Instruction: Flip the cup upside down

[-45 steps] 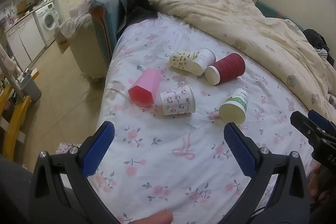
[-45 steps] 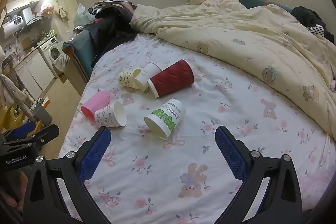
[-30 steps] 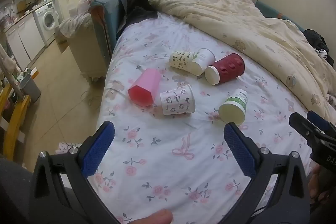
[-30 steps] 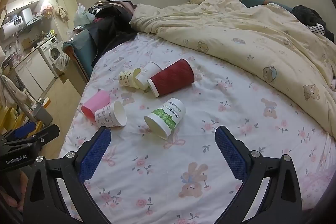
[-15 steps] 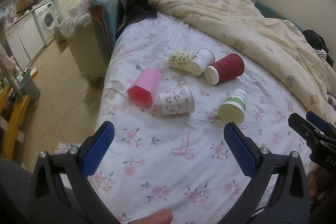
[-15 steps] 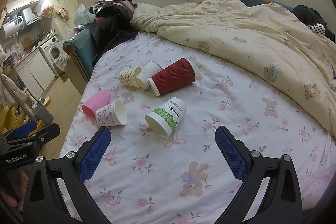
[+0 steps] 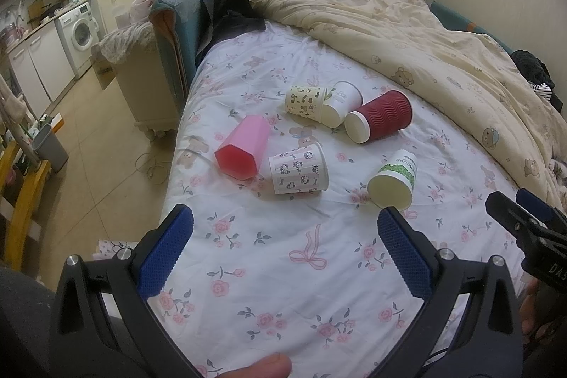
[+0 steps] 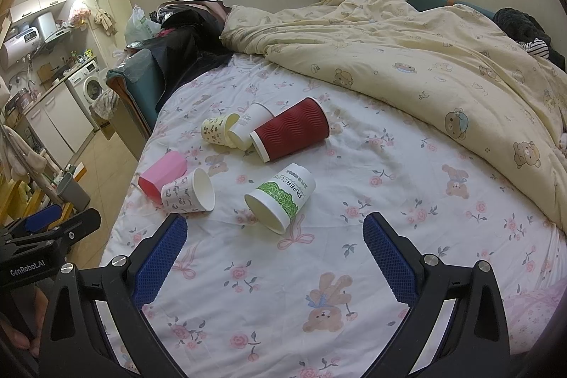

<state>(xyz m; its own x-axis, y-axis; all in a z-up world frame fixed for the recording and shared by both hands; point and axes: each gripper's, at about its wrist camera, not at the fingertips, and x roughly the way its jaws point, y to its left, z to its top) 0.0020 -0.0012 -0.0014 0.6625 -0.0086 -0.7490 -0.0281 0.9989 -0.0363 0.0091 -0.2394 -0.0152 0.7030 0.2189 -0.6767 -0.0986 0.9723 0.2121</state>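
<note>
Several cups lie on their sides on the floral bed sheet (image 7: pixel 283 264). A pink plastic cup (image 7: pixel 242 146) (image 8: pixel 163 176), a white cartoon-print paper cup (image 7: pixel 298 173) (image 8: pixel 187 195), a green-and-white paper cup (image 7: pixel 392 180) (image 8: pixel 281 196), a dark red ribbed cup (image 7: pixel 379 120) (image 8: pixel 290 133), a white cup (image 7: pixel 339 107) (image 8: pixel 248 125) and a yellowish patterned cup (image 7: pixel 304 102) (image 8: pixel 219 129). My left gripper (image 7: pixel 285 247) is open and empty, short of the cups. My right gripper (image 8: pixel 274 245) is open and empty, just before the green-and-white cup.
A cream quilt (image 8: pixel 425 52) covers the far and right side of the bed. A teal chair with dark clothes (image 7: pixel 187 23) stands at the bed's left. The floor (image 7: pixel 106 137), a washing machine (image 7: pixel 78 34) and a grey bin (image 7: pixel 49 144) are left.
Both grippers have drifted slightly toward the cups; the cups have not moved and both grippers stay open.
</note>
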